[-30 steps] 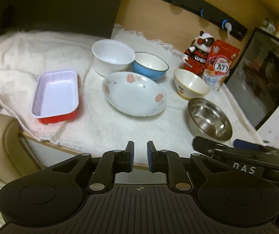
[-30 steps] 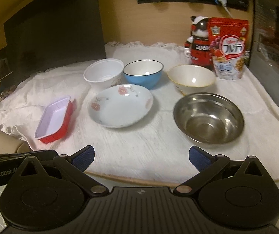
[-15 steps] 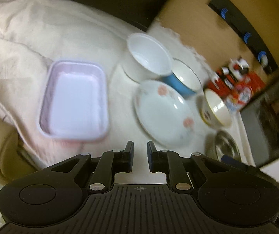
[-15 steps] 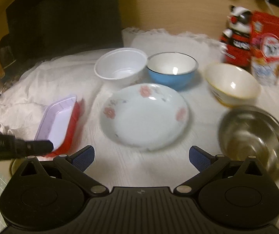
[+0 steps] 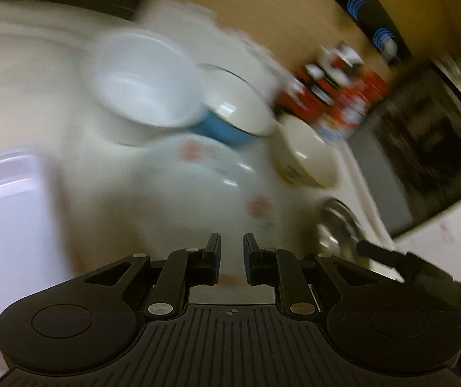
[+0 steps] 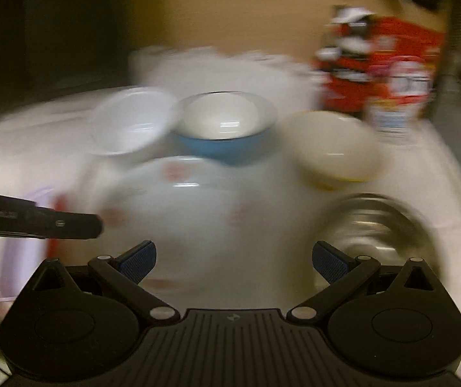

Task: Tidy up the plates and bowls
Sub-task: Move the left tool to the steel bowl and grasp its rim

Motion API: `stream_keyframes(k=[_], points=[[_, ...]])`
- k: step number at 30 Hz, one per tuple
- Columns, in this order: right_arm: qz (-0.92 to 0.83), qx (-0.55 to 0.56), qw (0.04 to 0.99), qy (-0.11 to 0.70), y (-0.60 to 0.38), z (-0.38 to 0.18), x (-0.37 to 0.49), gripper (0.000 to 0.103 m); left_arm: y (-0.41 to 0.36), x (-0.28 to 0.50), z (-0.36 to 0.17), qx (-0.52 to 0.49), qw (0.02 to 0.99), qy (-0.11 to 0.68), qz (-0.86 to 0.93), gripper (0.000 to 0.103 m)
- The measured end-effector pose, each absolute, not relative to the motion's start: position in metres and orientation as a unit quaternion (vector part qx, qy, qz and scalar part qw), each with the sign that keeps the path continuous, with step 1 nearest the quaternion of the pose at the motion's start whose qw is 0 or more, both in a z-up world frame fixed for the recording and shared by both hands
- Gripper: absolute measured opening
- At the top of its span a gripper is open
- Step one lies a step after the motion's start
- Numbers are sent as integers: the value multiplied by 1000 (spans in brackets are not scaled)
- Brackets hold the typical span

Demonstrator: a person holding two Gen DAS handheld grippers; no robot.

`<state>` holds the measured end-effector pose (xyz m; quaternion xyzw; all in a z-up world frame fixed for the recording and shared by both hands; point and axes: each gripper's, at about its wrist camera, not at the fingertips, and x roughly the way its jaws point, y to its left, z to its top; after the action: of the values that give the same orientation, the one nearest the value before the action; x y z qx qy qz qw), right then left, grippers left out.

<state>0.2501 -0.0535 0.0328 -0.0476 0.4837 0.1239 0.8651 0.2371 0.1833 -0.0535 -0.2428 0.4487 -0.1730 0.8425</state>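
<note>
The left gripper is seen low in the frame with its fingers nearly pressed together, nothing between them, over the flowered plate at centre. The right gripper is held with fingers spread wide above the same plate. Bowls are ranged behind, blurred.

Both views smeared by motion blur. Left wrist view: tray cut off by left edge, its far rim soft. Steel bowl half hidden behind the other tool's dark arm; only a sliver shows. Red packet and figurine blurred together, print unreadable. Flowered plate: near rim hidden behind the tongs. Right wrist view: plate's flower marks only pink smudges; steel bowl streaked, outline uncertain.
</note>
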Motion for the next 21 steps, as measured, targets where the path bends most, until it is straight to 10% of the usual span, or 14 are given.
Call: stream_keyframes(k=[21], points=[[115,189,773,595,-287,-95,317,103,-3,266,-100,-237,825,504,-100,24]])
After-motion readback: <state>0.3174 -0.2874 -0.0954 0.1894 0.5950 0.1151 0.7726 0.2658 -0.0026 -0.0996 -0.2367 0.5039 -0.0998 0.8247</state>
